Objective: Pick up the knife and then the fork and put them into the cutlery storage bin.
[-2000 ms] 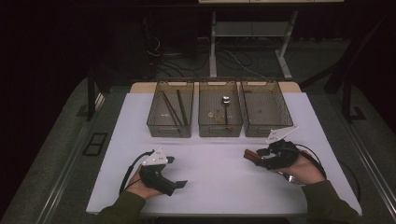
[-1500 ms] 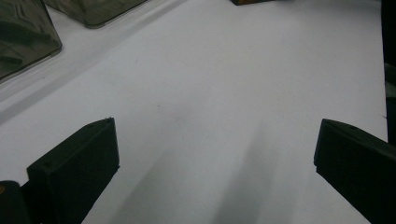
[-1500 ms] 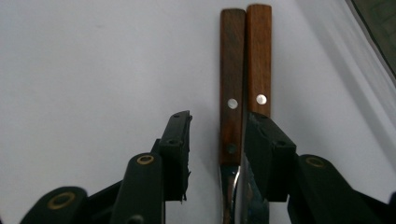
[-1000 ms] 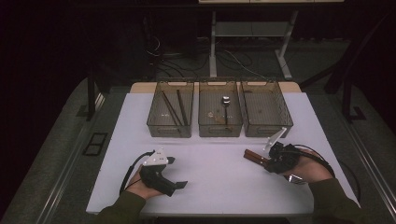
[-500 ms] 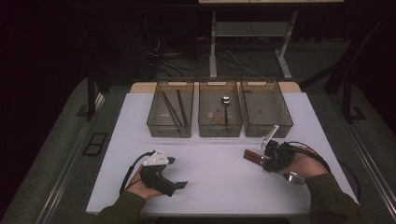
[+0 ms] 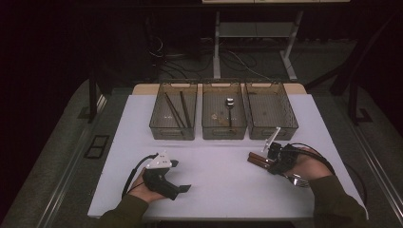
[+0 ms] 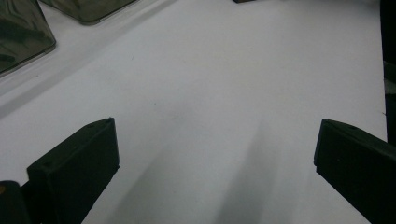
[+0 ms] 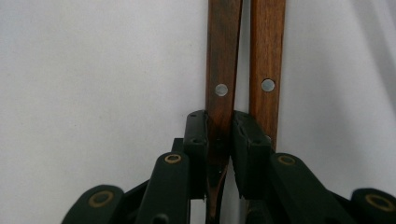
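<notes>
Dark floor and cables are surrounding a white table (image 6: 223,190), where a person is working with 2 hand-held grippers.

The right gripper (image 8: 219,135) is sitting at about 4 o'clock on the table, and its jaws have just been closing. They are now pressing on the left wooden handle (image 8: 223,60). A second wooden handle (image 8: 266,60) is lying just beside it, touching or almost touching the outside of one jaw. The left gripper (image 7: 210,154) is resting at about 7 o'clock with its jaws standing wide apart and nothing between them.

I am judging the risks like this. The grip is sitting near one end of the handle, so the long piece may be tilting or swinging when lifted. The neighbouring handle is lying so close that it may be getting dragged or pushed off the table edge.

3 clear bins are standing in a row at 12 o'clock. The left bin (image 6: 157,124) is holding 2 dark sticks (image 6: 178,110), the middle bin (image 6: 209,128) is holding a spoon (image 6: 230,107), and the right bin (image 6: 290,124) is looking empty.
</notes>
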Action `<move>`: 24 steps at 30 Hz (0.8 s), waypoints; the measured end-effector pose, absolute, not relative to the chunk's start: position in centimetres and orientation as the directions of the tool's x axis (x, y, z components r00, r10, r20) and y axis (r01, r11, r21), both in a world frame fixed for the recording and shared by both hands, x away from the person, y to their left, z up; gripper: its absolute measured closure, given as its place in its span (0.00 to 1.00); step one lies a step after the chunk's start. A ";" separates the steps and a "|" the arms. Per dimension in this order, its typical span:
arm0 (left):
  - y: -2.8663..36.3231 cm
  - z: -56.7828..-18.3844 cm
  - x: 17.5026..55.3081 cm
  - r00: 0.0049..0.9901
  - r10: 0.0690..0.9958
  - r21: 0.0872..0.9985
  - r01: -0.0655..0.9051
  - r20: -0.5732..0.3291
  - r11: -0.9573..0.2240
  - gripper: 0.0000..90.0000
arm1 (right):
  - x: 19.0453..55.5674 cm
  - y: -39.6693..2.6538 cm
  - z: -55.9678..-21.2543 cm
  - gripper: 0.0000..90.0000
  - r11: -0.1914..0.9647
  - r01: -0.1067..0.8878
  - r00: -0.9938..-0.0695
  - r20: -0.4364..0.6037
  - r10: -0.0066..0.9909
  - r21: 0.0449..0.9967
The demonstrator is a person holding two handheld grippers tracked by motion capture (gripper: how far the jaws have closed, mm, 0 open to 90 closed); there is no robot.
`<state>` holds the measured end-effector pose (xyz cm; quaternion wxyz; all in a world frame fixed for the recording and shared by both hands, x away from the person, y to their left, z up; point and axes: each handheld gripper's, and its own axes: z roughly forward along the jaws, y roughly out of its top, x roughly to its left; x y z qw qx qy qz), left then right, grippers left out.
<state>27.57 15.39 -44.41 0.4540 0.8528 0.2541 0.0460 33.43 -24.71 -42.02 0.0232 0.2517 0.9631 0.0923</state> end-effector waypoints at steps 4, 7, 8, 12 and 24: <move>15.4 -44.4 27.6 0.867 0.475 0.799 0.391 -0.153 -0.457 0.00 | 33.5 -25.3 -41.8 0.86 0.843 0.491 -0.868 0.042 0.494 0.221; 15.4 -44.4 27.6 0.866 0.476 0.798 0.392 -0.152 -0.458 0.00 | 33.4 -25.6 -41.3 0.86 0.831 0.489 -0.866 0.039 0.498 0.263; 15.4 -44.4 27.6 0.866 0.476 0.799 0.392 -0.153 -0.457 0.00 | 33.4 -25.7 -41.2 0.86 0.829 0.489 -0.866 0.038 0.499 0.272; 15.4 -44.4 27.6 0.866 0.476 0.799 0.390 -0.151 -0.457 0.00 | 33.4 -26.0 -41.0 0.86 0.812 0.501 -0.858 0.054 0.510 0.300; 15.5 -44.3 27.6 0.867 0.475 0.799 0.390 -0.151 -0.457 0.00 | 33.3 -27.0 -39.7 0.86 0.739 0.515 -0.844 0.103 0.527 0.434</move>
